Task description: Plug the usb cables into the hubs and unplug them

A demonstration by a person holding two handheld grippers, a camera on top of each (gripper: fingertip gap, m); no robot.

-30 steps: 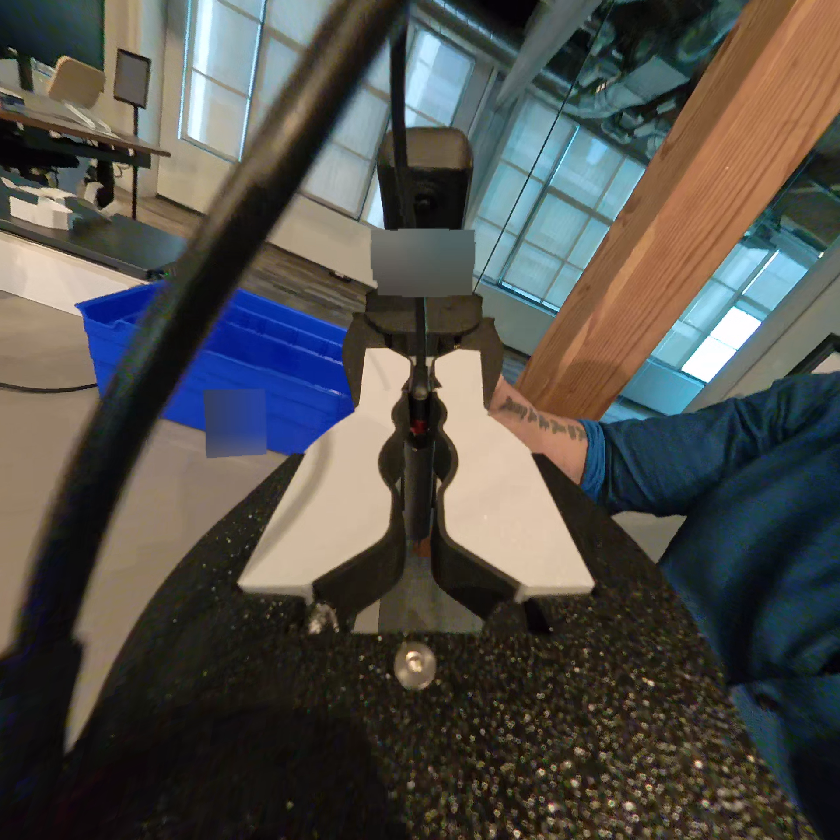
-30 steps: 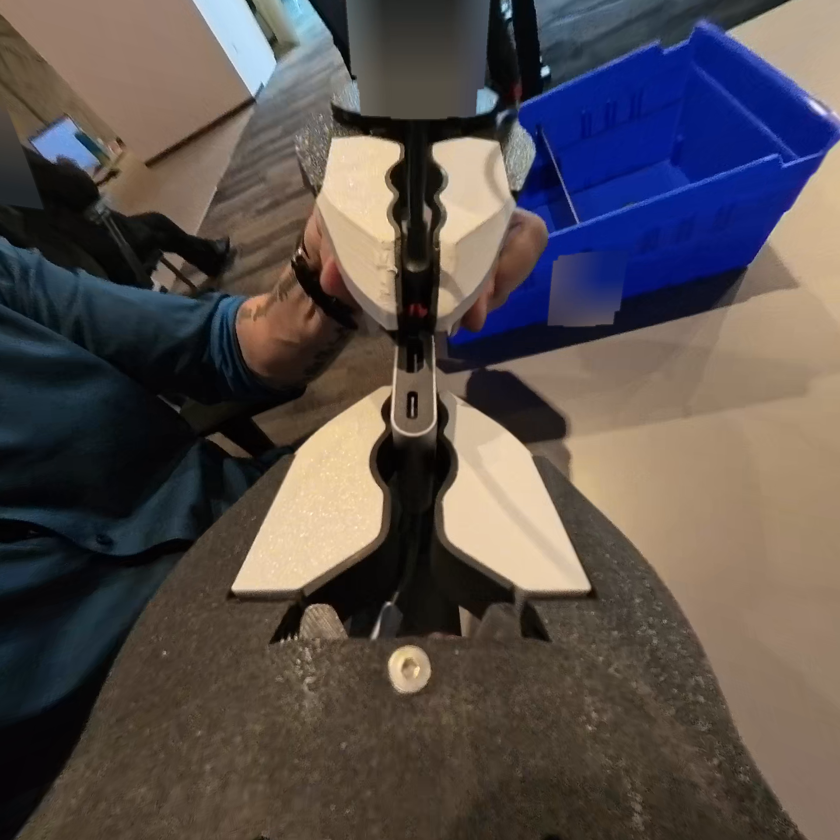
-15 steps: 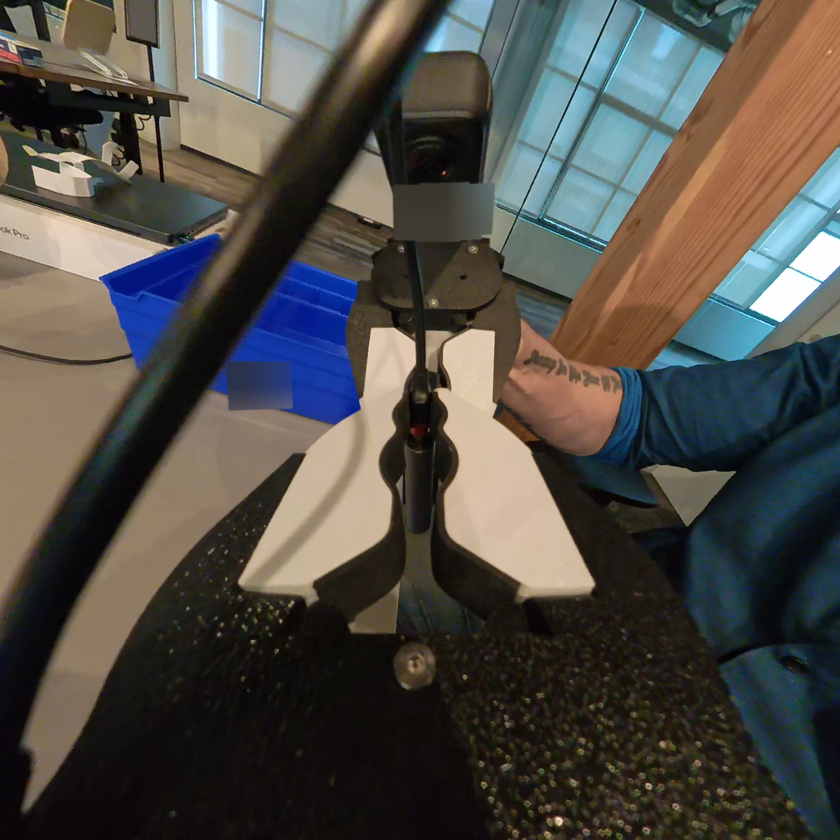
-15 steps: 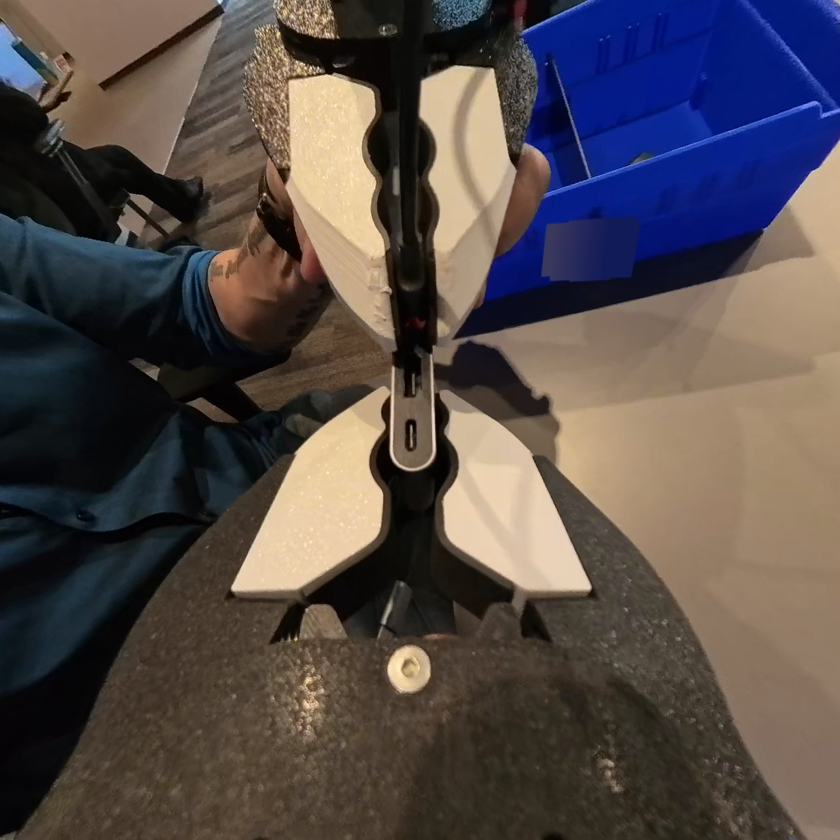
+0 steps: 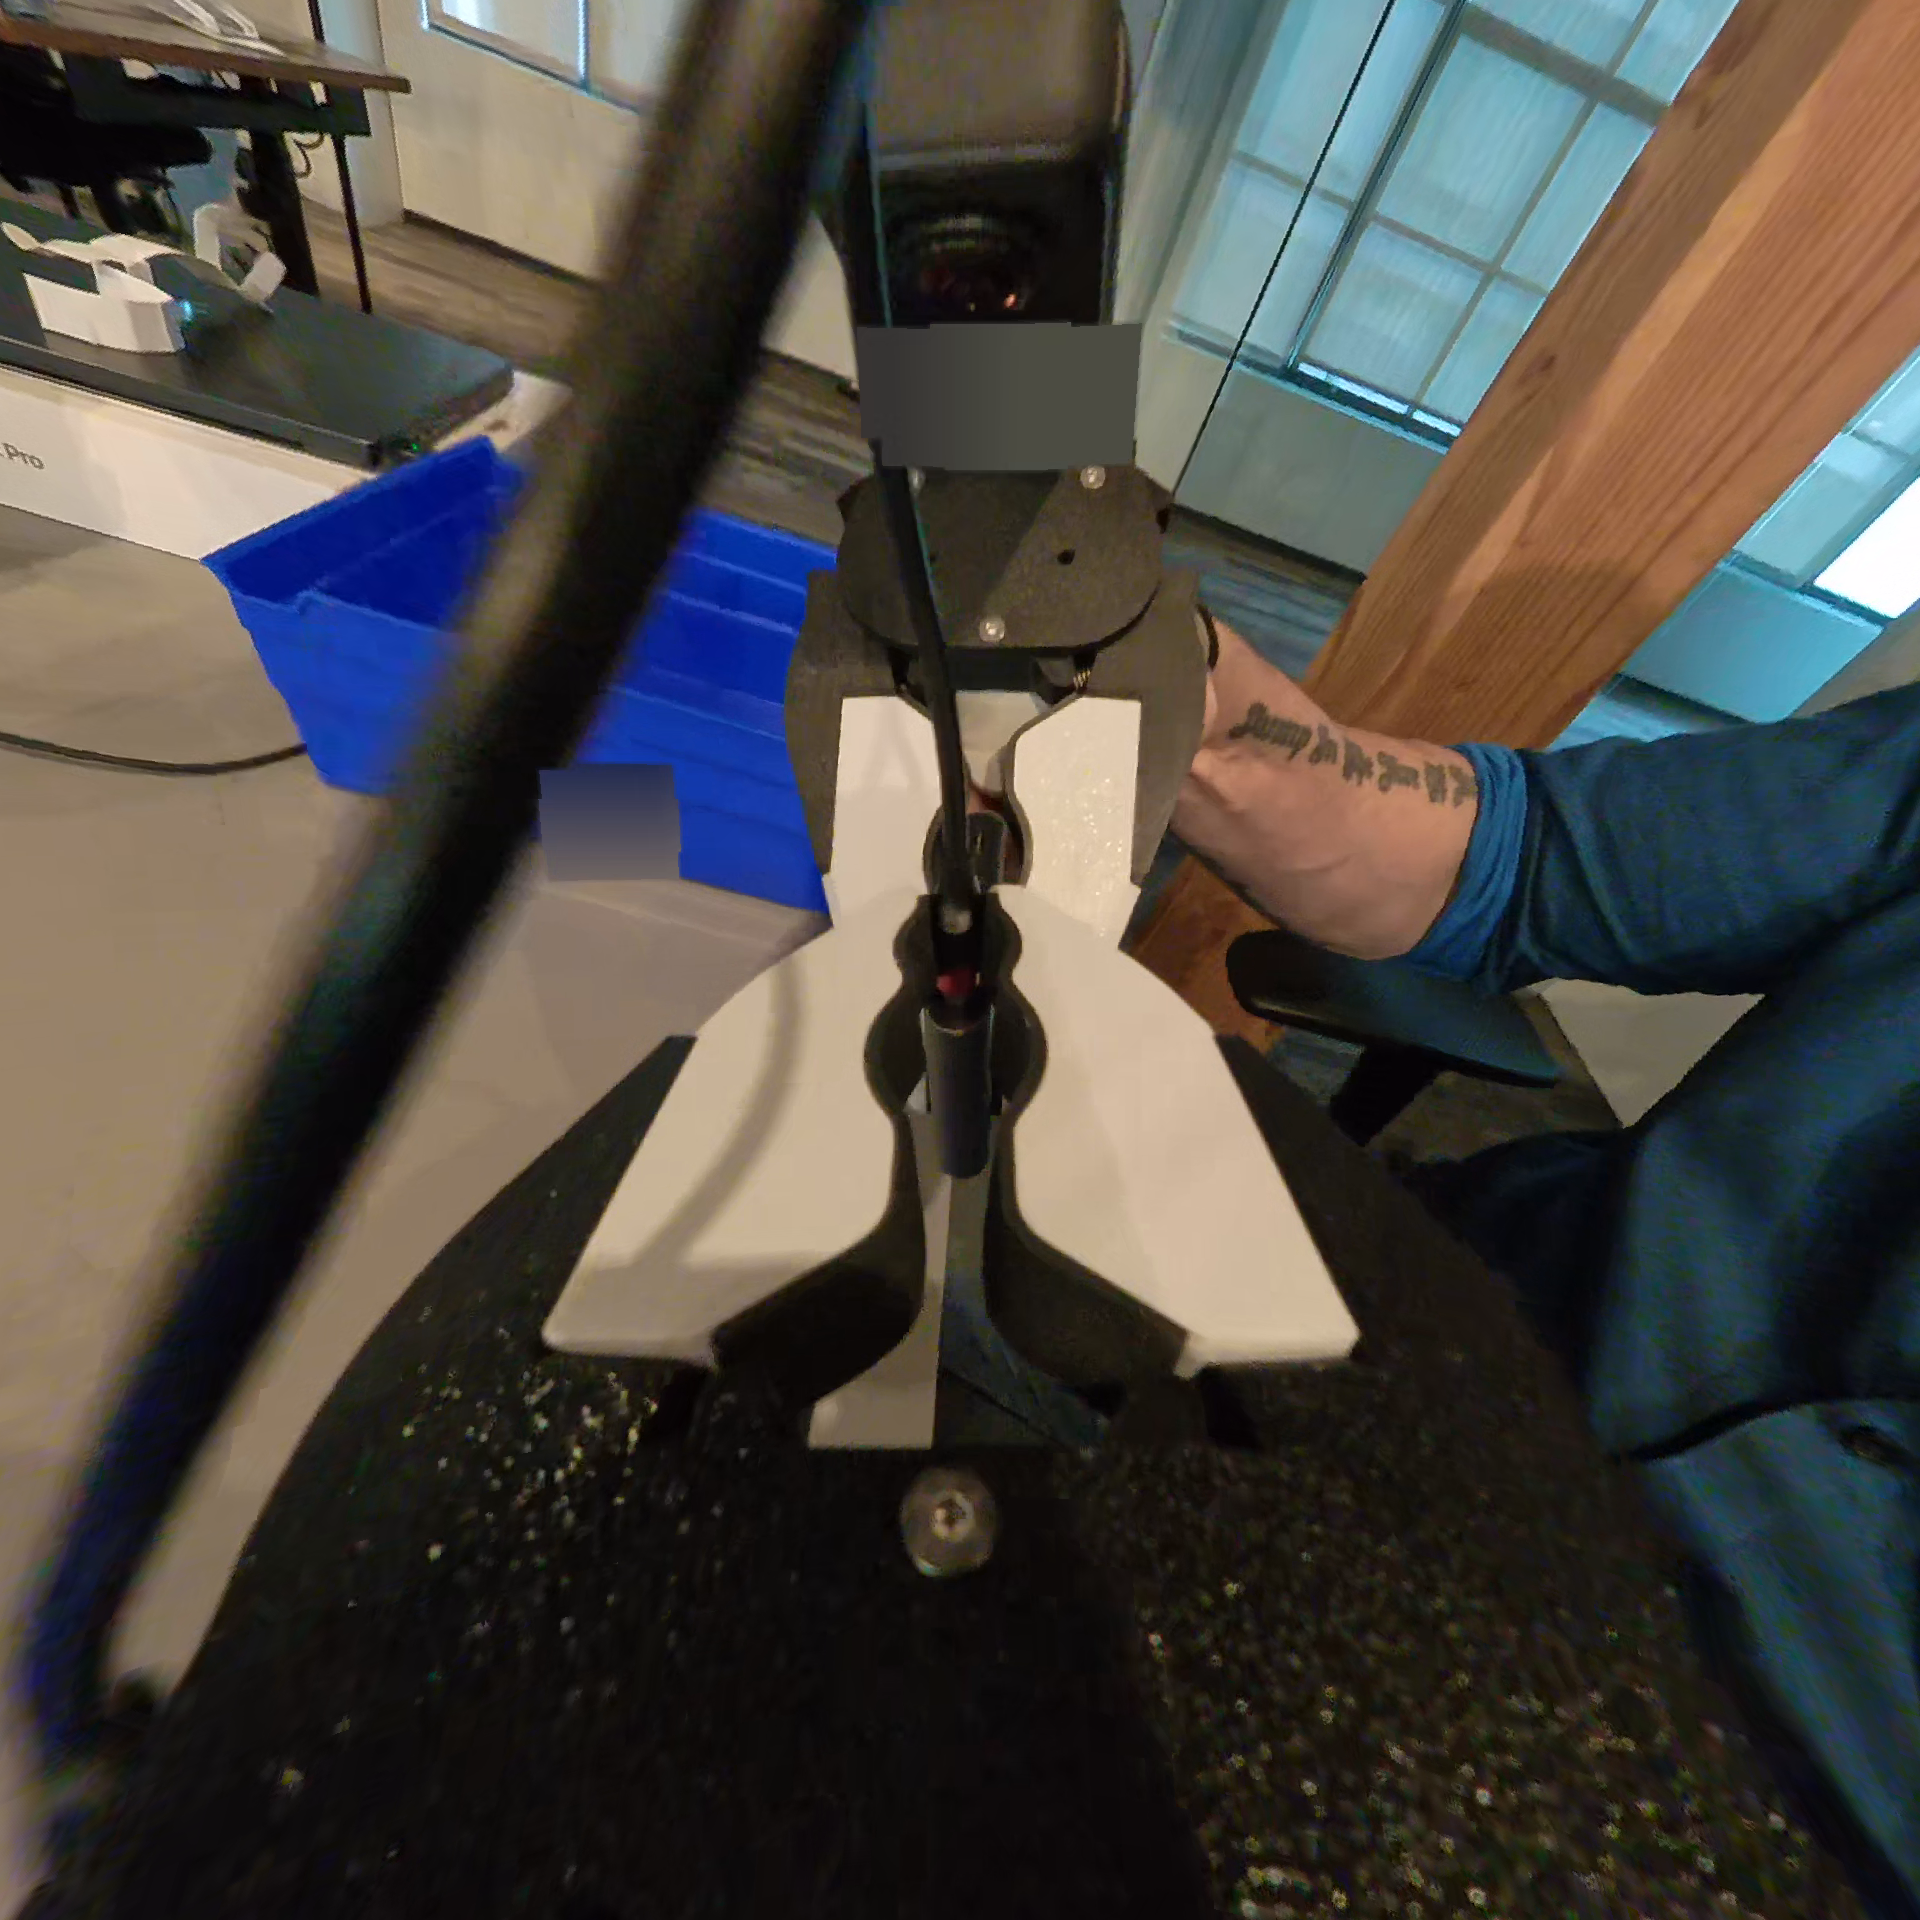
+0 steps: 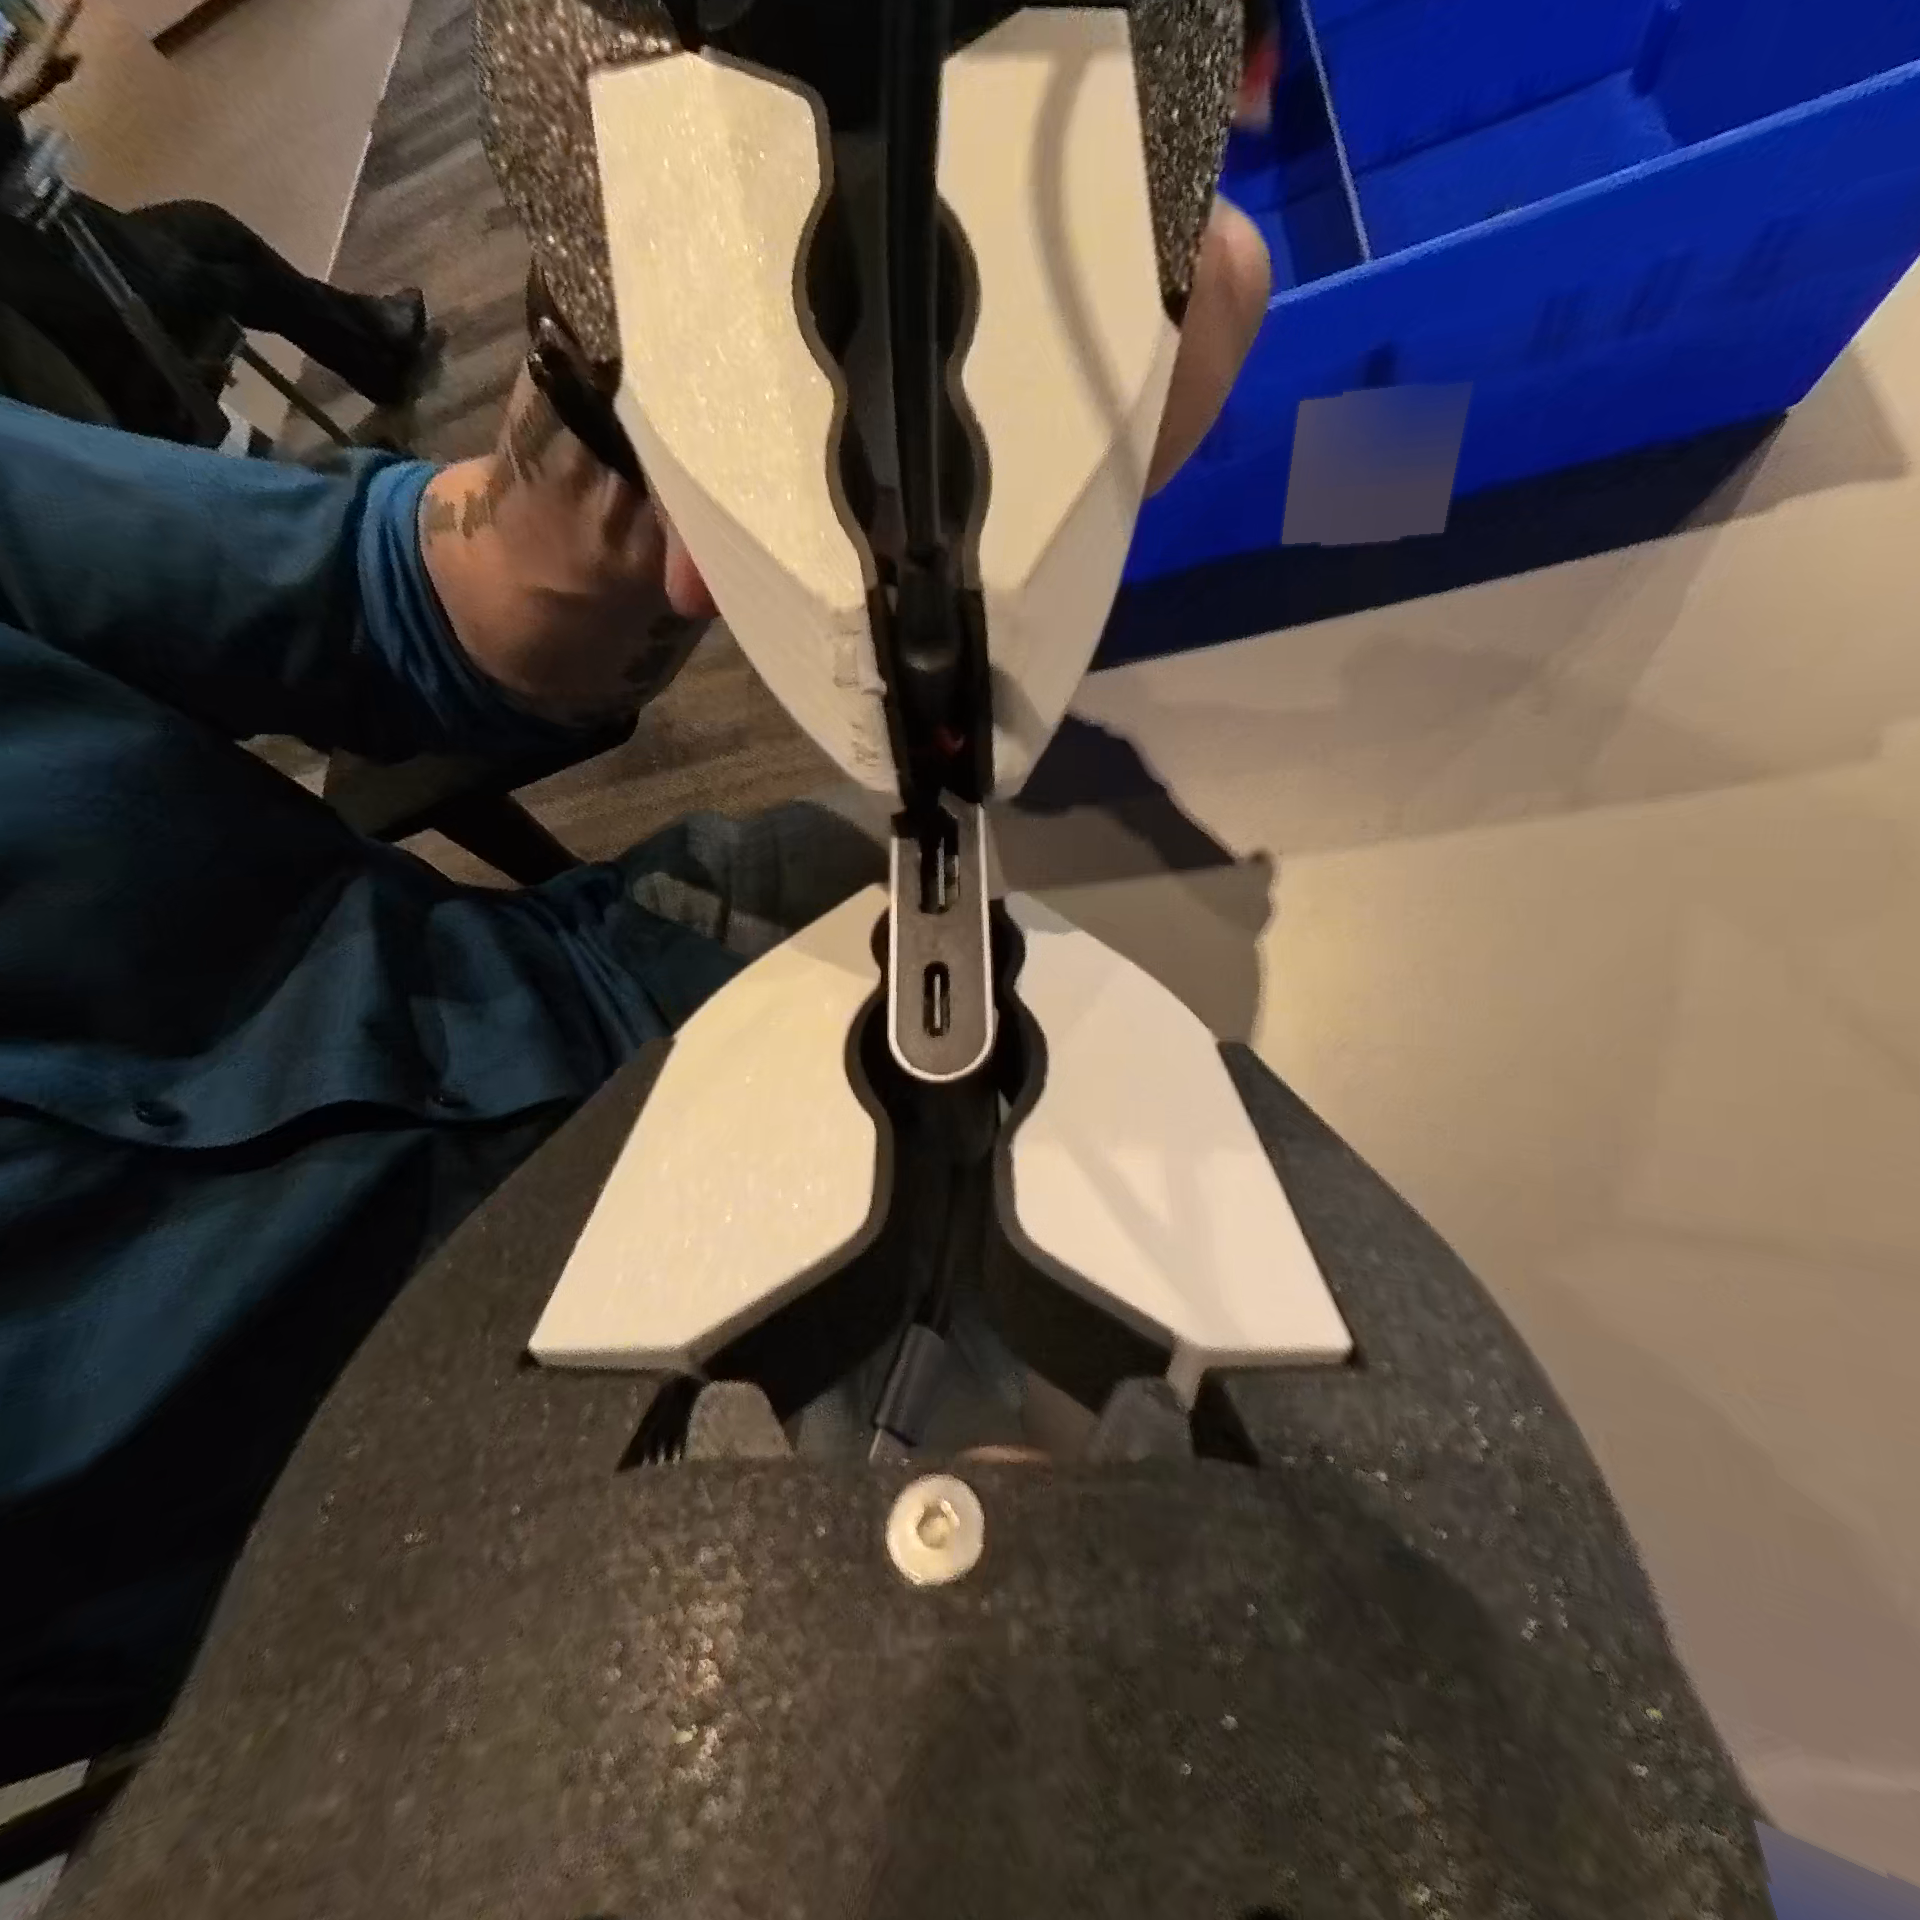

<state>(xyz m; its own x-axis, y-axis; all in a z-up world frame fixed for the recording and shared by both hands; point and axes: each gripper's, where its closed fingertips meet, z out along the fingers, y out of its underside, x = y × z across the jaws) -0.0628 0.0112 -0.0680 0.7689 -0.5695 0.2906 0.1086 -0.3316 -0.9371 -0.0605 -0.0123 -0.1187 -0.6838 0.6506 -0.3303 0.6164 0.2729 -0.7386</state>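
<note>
My left gripper (image 5: pixel 961 920) is shut on a black USB plug (image 5: pixel 956 1081) with a red tip. Its thick black cable (image 5: pixel 468 831) sweeps blurred across the left wrist view. My right gripper (image 6: pixel 940 935) is shut on a slim grey hub (image 6: pixel 940 997) held end-on, with a small oval port showing. The two grippers face each other tip to tip. In the right wrist view the left gripper (image 6: pixel 935 769) brings the plug (image 6: pixel 930 644) to the hub's upper port; how deep it sits is hidden. The right gripper (image 5: pixel 987 831) shows in the left wrist view.
A blue plastic bin (image 6: pixel 1558 260) stands on the beige table (image 6: pixel 1558 1039), also in the left wrist view (image 5: pixel 364 644). A person's arm in a blue sleeve (image 5: pixel 1558 831) holds the right gripper. A wooden beam (image 5: pixel 1610 364) and a chair armrest (image 5: pixel 1403 1008) are at the right. One gripper's finger ends stand about 5 centimetres off the other's.
The two grippers have moved closer together. The plug's tip has reached the hub's upper port. Both stay shut on what they hold.
</note>
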